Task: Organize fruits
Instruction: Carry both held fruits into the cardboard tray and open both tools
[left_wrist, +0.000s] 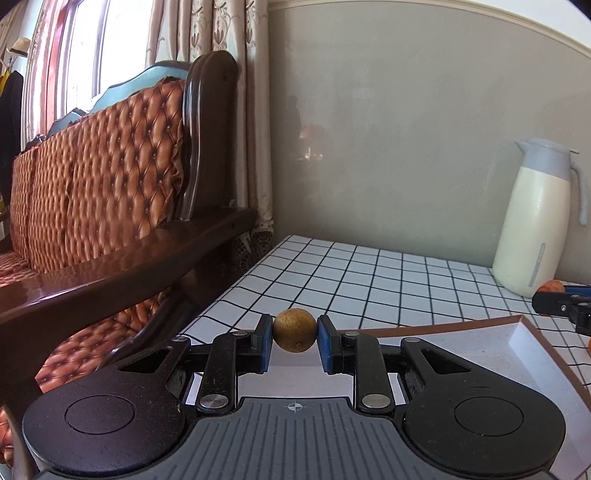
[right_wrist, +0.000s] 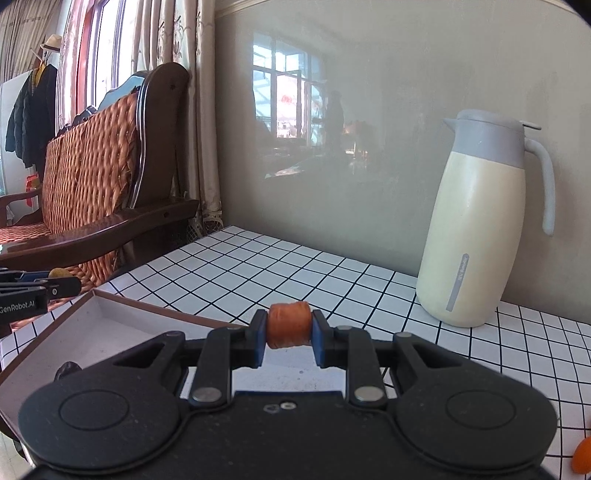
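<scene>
My left gripper (left_wrist: 294, 334) is shut on a small round brown fruit (left_wrist: 294, 329), held above the near left corner of a shallow white box with a brown rim (left_wrist: 532, 345). In the right wrist view my right gripper (right_wrist: 289, 329) is shut on a small squashed orange fruit (right_wrist: 288, 324), raised over the far edge of the same box (right_wrist: 110, 314). A dark shrivelled fruit (right_wrist: 68, 368) lies inside the box. The left gripper with its brown fruit (right_wrist: 59, 273) shows at the left edge of the right wrist view. The right gripper's fingers (left_wrist: 561, 302) show at the right edge of the left wrist view.
A cream and grey thermos jug (right_wrist: 476, 236) stands at the back right of the checked tablecloth (right_wrist: 258, 273), near the wall. Another orange fruit (right_wrist: 583, 456) lies at the table's near right. A wooden sofa with orange cushions (left_wrist: 110, 177) borders the table's left side.
</scene>
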